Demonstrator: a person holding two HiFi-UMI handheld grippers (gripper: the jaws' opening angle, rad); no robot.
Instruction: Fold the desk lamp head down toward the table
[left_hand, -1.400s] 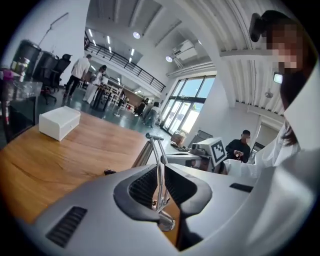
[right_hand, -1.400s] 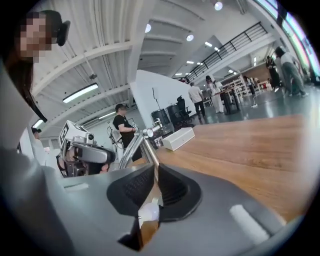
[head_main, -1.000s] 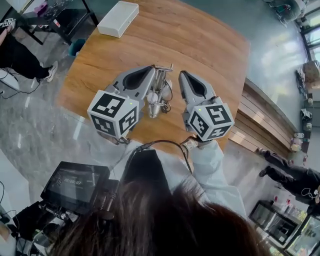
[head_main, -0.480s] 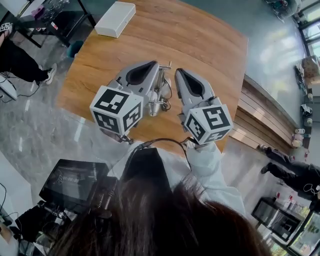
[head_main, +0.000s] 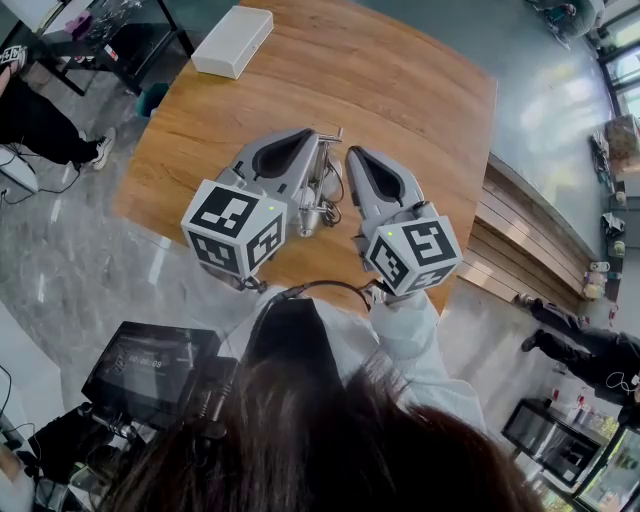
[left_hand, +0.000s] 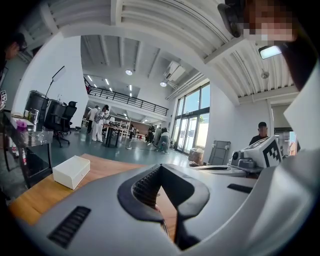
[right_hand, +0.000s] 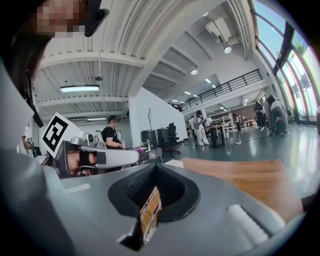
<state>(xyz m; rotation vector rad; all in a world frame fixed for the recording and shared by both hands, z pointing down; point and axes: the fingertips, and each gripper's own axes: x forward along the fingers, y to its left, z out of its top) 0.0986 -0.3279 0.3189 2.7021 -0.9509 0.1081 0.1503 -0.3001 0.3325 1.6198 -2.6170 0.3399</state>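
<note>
In the head view a small metal desk lamp (head_main: 316, 192) stands on the wooden table (head_main: 400, 90), its thin arms and shiny head showing in the gap between my two grippers. My left gripper (head_main: 311, 138) hovers over the lamp's left side, shut and holding nothing. On the lamp's right side my right gripper (head_main: 351, 153) is likewise shut and holding nothing. Both point away from me, roughly level, side by side. The left gripper (left_hand: 160, 168) shows its jaws pressed together in its own view, as does the right gripper (right_hand: 154, 168). The grippers' bodies hide the lamp's base.
A white box (head_main: 232, 40) lies at the table's far left corner, also visible as the white box (left_hand: 71, 171). People stand around the hall floor, and a black desk with clutter (head_main: 110, 35) is beyond the table's left edge. A monitor (head_main: 150, 370) hangs at my front.
The right gripper's tip has edged slightly toward the left gripper. Both jaws stay shut and the lamp has not moved.
</note>
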